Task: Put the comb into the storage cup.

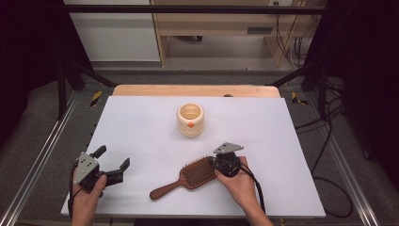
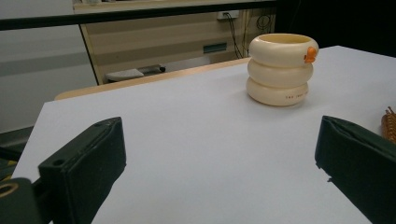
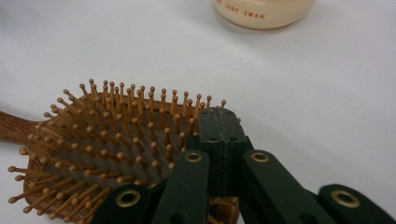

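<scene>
Right gripper view is showing your right gripper (image 3: 219,122) pressed together at the brown wooden bristle hairbrush (image 3: 112,154), left gripper (image 2: 219,158) spread, so pushing may be spinning it away.

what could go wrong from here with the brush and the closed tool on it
The right tool is shut, its tip over the bristle edge of the brown wooden paddle hairbrush, not clamped on it; a push could skid or spin the brush. The pins could snag or bend under it. Pushed far forward, the brush might bump the cream ringed cup.
</scene>
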The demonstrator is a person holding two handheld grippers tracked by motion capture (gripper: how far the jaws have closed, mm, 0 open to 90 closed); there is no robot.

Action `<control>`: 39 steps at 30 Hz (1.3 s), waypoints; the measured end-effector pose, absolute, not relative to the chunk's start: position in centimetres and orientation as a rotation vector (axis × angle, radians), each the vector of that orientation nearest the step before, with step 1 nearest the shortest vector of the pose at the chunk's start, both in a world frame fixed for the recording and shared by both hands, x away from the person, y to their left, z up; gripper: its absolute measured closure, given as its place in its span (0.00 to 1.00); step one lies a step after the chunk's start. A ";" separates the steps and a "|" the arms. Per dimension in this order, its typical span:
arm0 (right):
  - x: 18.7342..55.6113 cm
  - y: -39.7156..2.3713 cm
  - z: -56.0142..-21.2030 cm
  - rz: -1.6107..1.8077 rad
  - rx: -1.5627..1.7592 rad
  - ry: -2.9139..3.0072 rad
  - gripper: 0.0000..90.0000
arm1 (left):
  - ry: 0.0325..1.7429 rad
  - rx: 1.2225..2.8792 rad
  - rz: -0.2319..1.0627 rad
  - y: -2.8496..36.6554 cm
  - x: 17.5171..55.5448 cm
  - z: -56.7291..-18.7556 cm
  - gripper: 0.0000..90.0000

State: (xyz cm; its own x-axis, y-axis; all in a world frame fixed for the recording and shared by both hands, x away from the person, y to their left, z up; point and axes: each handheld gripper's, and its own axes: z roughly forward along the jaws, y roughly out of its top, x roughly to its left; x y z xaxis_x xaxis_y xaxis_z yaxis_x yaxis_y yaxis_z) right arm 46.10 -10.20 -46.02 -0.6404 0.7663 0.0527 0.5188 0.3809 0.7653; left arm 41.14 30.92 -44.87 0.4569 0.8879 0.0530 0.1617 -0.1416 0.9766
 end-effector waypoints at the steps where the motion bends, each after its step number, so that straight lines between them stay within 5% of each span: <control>1: 46.1 -10.2 -46.0 1.123 1.124 2.339 1.00 | 0.934 1.607 0.825 30.9 41.1 -44.9 0.02; 15: 45.5 -14.5 -44.3 1.215 1.140 2.213 0.95 | 0.931 1.617 0.807 30.6 40.9 -44.8 0.02; 20: 44.1 -17.9 -43.7 1.250 1.115 2.113 0.74 | 0.926 1.642 0.773 29.7 40.5 -44.4 0.02; 24: 43.0 -20.4 -43.2 1.276 1.163 2.034 0.40 | 0.917 1.691 0.733 28.2 40.4 -43.7 0.02; 30: 42.3 -23.1 -43.9 1.311 1.217 1.920 0.11 | 0.873 1.884 0.631 24.3 40.8 -42.6 0.03; 39: 42.5 -24.0 -44.5 1.349 1.164 1.919 0.11 | 0.804 2.136 0.517 19.8 40.8 -41.0 0.04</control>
State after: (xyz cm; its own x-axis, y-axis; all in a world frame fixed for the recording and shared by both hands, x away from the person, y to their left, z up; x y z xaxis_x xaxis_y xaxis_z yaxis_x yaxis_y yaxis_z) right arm 42.52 -24.00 -44.53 -0.4978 0.8652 0.0610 0.3505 0.1363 0.9266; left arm 40.85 19.79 -41.00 0.7168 0.6907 0.0954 0.3731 -0.4955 0.7844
